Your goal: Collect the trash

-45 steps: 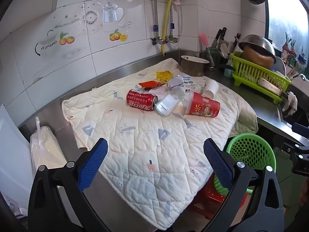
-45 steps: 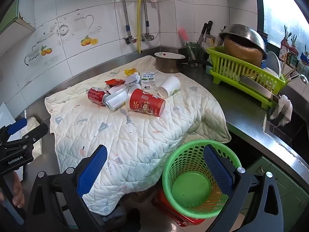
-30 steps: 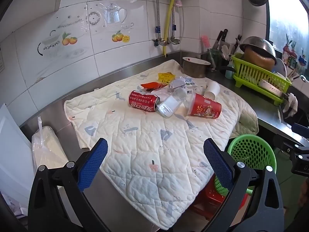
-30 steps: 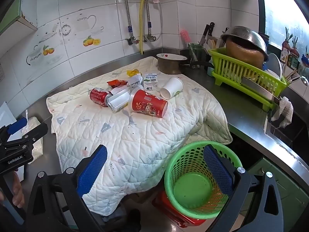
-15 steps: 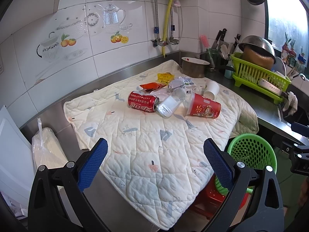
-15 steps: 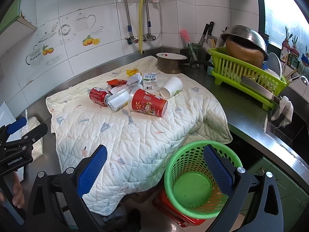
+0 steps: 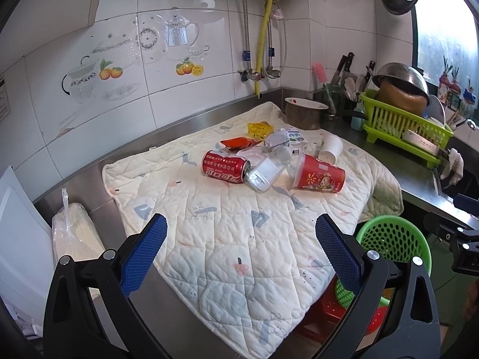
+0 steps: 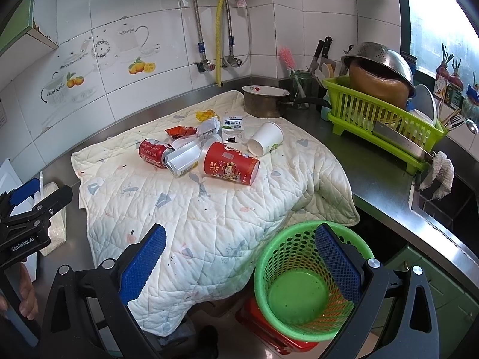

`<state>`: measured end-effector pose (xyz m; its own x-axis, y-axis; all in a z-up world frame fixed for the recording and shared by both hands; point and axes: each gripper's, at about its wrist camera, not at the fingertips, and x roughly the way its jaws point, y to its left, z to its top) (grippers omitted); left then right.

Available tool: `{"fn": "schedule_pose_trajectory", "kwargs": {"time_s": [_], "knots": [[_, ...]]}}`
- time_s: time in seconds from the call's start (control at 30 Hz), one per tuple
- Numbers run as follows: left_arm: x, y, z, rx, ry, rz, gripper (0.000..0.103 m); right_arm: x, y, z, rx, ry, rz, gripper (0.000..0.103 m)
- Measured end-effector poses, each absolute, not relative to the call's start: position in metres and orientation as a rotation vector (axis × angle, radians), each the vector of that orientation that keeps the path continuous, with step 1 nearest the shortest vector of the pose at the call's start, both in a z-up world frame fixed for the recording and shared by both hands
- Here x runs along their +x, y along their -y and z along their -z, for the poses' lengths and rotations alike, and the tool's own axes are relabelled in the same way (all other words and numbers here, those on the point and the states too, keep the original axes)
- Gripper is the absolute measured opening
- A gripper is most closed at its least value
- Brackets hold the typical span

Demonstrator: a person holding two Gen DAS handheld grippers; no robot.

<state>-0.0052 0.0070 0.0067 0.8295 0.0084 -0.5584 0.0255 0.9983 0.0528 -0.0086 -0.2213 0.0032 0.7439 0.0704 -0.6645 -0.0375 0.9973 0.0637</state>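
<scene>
Trash on quilt (image 7: 227,239); both jaws wide, empty.

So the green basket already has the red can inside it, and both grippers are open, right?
Not quite. The right wrist view shows the green basket empty. The red can lies on the quilt with the other trash. The left gripper and right gripper are indeed open.
</scene>
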Motion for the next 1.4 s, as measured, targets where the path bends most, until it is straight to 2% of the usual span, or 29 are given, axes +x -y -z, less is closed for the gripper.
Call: {"fn": "schedule_pose_trajectory", "kwargs": {"time_s": [1.4], "knots": [[0.016,-0.016,-0.008,0.052,-0.599,-0.003,0.098,0.010,0.218,0.003,0.049,-0.735,-0.077,0.097]]}}
